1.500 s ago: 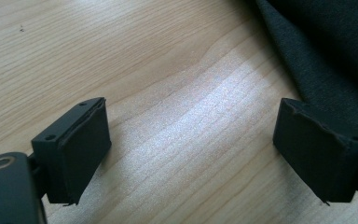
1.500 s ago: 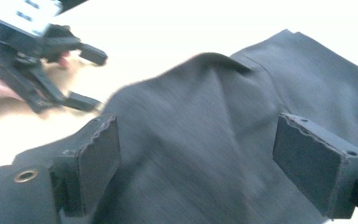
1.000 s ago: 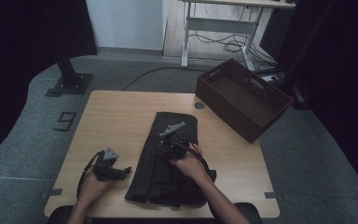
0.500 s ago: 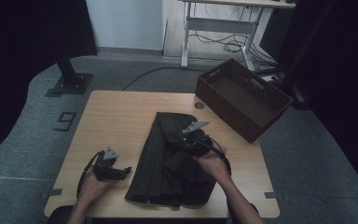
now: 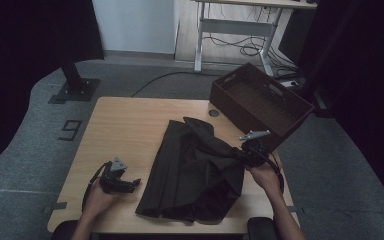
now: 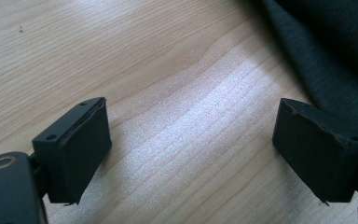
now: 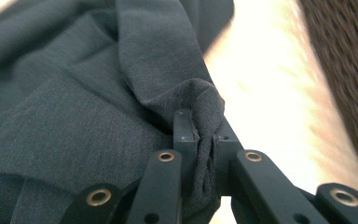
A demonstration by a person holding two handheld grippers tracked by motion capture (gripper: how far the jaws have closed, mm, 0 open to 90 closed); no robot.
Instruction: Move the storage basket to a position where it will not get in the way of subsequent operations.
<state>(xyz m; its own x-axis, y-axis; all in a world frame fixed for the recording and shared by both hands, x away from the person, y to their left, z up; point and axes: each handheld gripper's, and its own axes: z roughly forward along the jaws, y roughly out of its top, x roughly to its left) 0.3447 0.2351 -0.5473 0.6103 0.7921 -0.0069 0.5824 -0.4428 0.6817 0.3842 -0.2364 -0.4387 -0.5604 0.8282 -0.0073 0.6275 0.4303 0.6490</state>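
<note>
A dark grey garment [image 5: 195, 170] lies on the wooden table [image 5: 130, 125], partly pulled toward the right. My right gripper [image 5: 247, 152] is shut on a pinched fold of the garment [image 7: 200, 102] near the table's right edge; its jaws closed on the cloth within the last second. In the right gripper view the cloth bunches between the two closed jaws of the right gripper [image 7: 203, 140]. My left gripper [image 5: 127, 184] rests low on the table left of the garment, open, with bare wood between its pads [image 6: 74, 149]. The garment's edge [image 6: 335, 51] lies just beyond its right jaw.
A dark woven basket [image 5: 260, 102] stands at the table's back right corner, also seen blurred as the basket [image 7: 349, 60] in the right gripper view. Bare table lies at the back left. A desk frame and cables stand behind the table.
My right gripper has moved from the garment's middle to the right edge of the table, dragging a fold of cloth with it. The left gripper has stayed put.
</note>
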